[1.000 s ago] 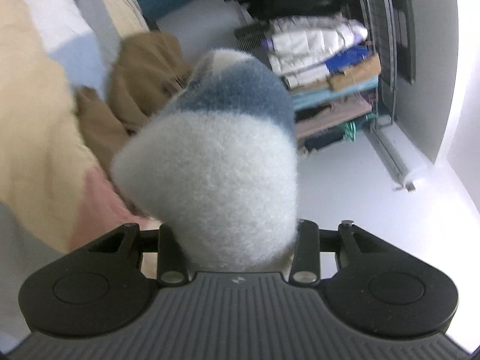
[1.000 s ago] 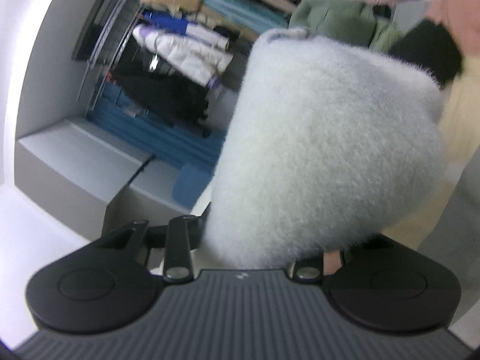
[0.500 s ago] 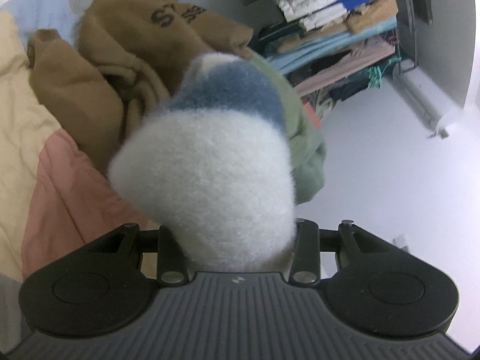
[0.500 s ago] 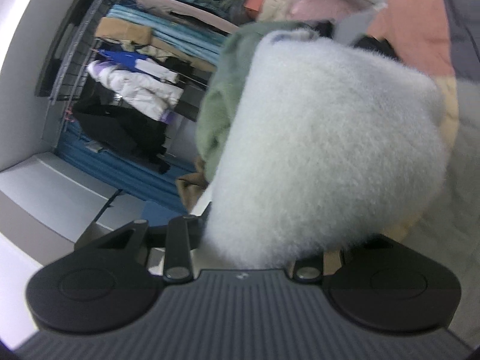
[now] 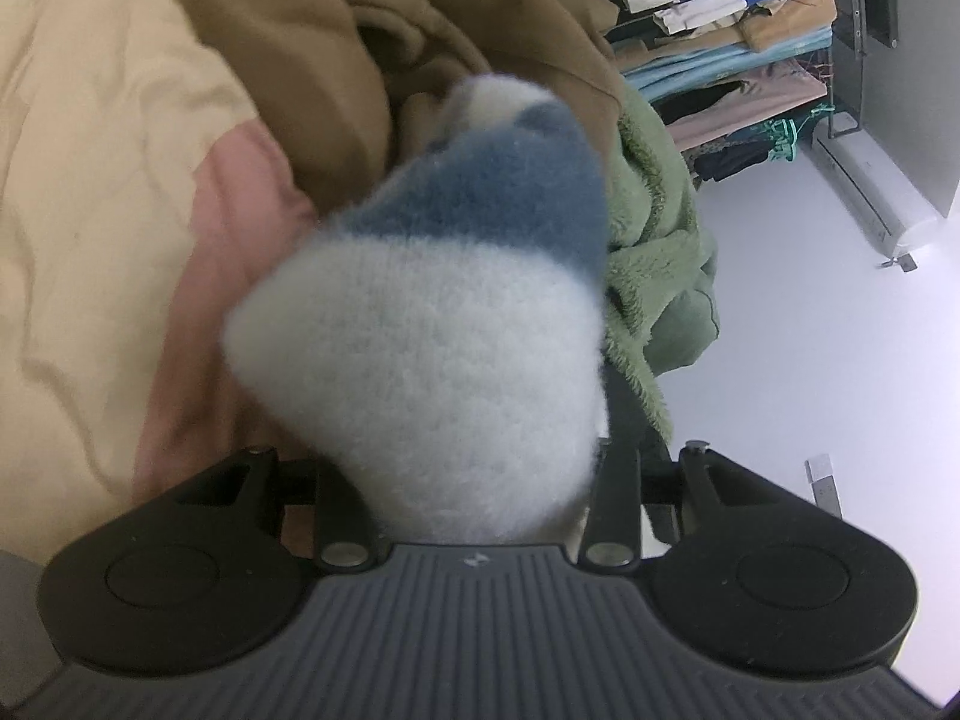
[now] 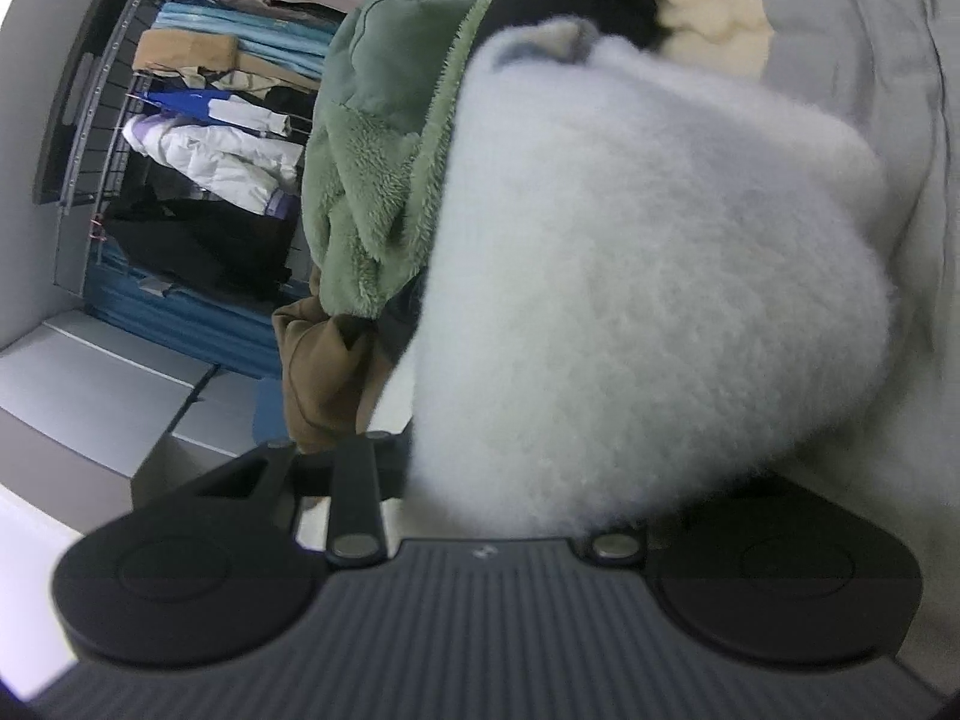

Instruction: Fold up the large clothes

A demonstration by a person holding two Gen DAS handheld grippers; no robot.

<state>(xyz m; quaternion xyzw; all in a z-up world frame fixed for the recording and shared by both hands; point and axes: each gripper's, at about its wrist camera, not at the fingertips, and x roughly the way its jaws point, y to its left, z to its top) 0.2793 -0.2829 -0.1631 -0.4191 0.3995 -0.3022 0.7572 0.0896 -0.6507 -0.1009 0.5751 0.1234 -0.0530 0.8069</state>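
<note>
A fluffy white garment with a blue band [image 5: 444, 324] fills the middle of the left wrist view. My left gripper [image 5: 474, 480] is shut on it; the fleece hides the fingertips. The same white fleece [image 6: 648, 276] fills the right wrist view. My right gripper [image 6: 510, 498] is shut on it, fingertips hidden too. Both grippers hold the garment above a bed covered with a cream and pink quilt [image 5: 102, 192].
A brown hoodie [image 5: 336, 42] and a green fleece jacket [image 5: 654, 240] are heaped on the bed edge; the green jacket also shows in the right wrist view [image 6: 378, 180]. A rack of folded clothes [image 5: 738, 30] stands beyond on the white floor [image 5: 810, 360]. Grey bedding [image 6: 852, 60] lies at right.
Both grippers have carried the fleece down and closer to the bed. The brown hoodie and green jacket have grown larger in view; the clothes rack has slid toward the frame edges.
</note>
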